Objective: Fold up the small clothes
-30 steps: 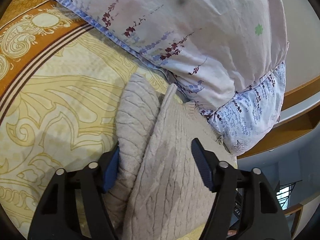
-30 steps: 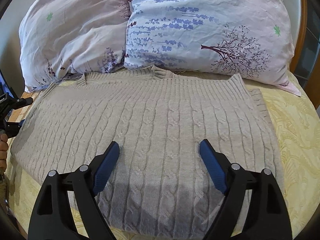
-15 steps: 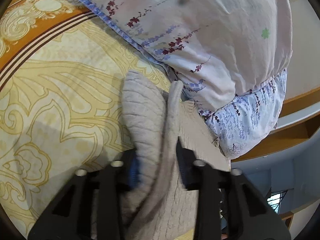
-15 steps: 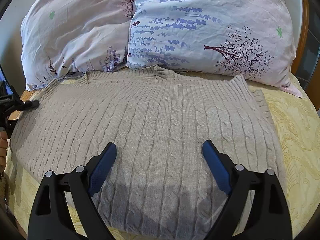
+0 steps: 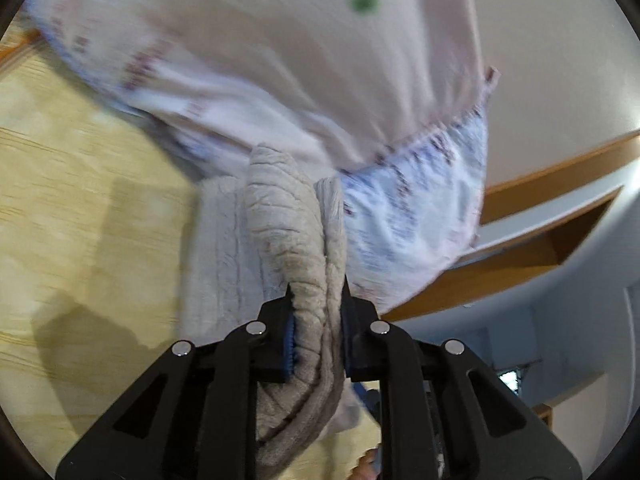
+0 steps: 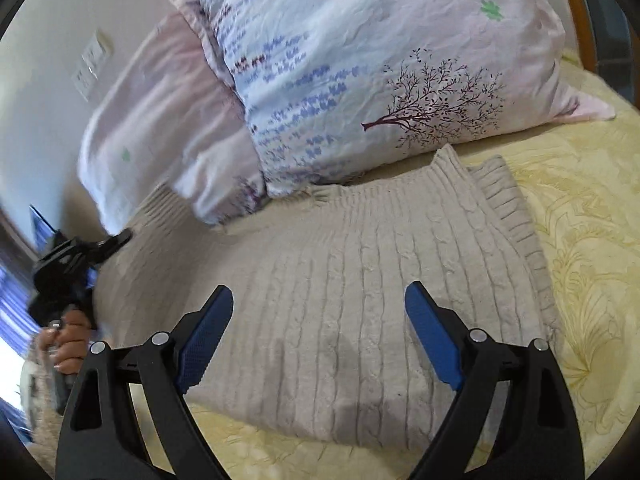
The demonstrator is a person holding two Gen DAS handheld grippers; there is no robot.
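Two grippers, one garment, entry as follows.

Item 1: sweater (image 6: 360, 304), beige cable-knit, lying mostly flat on bed (image 6: 592, 248), neck end touching the pillows (image 6: 360, 72). All places below given rel. to sweater.

Item 2: my left gripper (image 5: 316, 308). Jaws clamped narrow on a bunched edge of sweater (image 5: 288, 240), at its left side, near the pillow end. Knit is gathered thick between the jaws; left view is blurred, so how many layers I hold can't be told.

Item 3: my right gripper (image 6: 320, 336). Jaws wide, holding nothing, poised over sweater's near half, approx. mid-width. Whether the tips touch the knit: can't tell.

Item 4: left gripper as seen from right view (image 6: 72, 264), at sweater's far-left edge, person's hand below it.

Step in hand, my judgement: carry left side over toward the centre for a lengthwise fold.

How to do it well, judgement only:
- Lift enough that the edge clears the body, no dragging.
- Travel parallel to the cable ribs so the crease runs straight.
- Use right jaws to pin the mid-panel, else the whole thing prob. slides on the bedspread.
- Keep clear of pillows; neck end is tucked against them and may snag.
- Let go only once the edge lies flat.
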